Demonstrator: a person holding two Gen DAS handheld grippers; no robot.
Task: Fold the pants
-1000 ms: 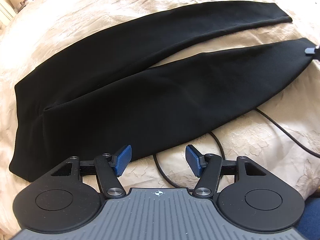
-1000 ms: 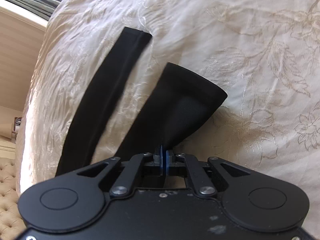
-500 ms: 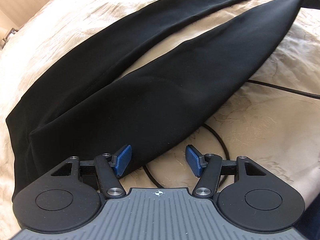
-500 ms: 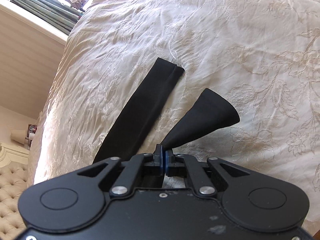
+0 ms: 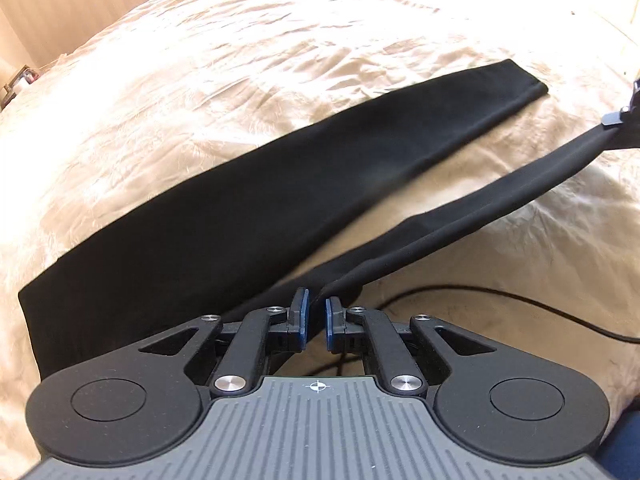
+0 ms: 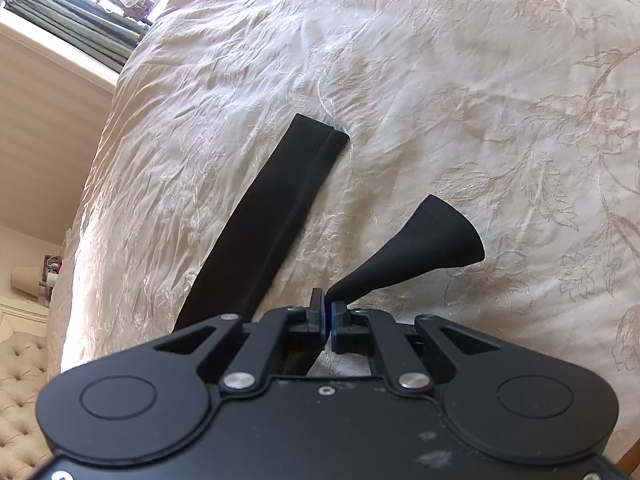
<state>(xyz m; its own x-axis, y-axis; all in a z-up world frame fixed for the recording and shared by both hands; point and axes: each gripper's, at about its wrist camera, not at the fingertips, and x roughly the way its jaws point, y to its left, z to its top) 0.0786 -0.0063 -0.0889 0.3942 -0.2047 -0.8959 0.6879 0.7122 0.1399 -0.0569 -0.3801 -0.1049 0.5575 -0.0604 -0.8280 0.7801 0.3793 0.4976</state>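
You're gripping the pants [image 5: 248, 216] at both ends: left gripper [image 5: 315, 312] just clenching its edge, right gripper [image 6: 327, 307] pinching the cuff

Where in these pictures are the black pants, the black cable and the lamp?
black pants [image 5: 280, 208], left wrist view, middle of the leg lying flat on the bed.
black cable [image 5: 500, 294], left wrist view, on its curve across the bedspread.
lamp [image 6: 25, 280], right wrist view, on its shade.

Left gripper [image 5: 316, 316]: jaws have just closed, apparently pinching the pants [image 5: 248, 216] near the waist edge.
Near leg [image 5: 500, 196]: lifted off the bedspread [image 5: 280, 60], now a taut band between the grippers.
Right gripper [image 6: 329, 312]: raised; hem flares smaller.
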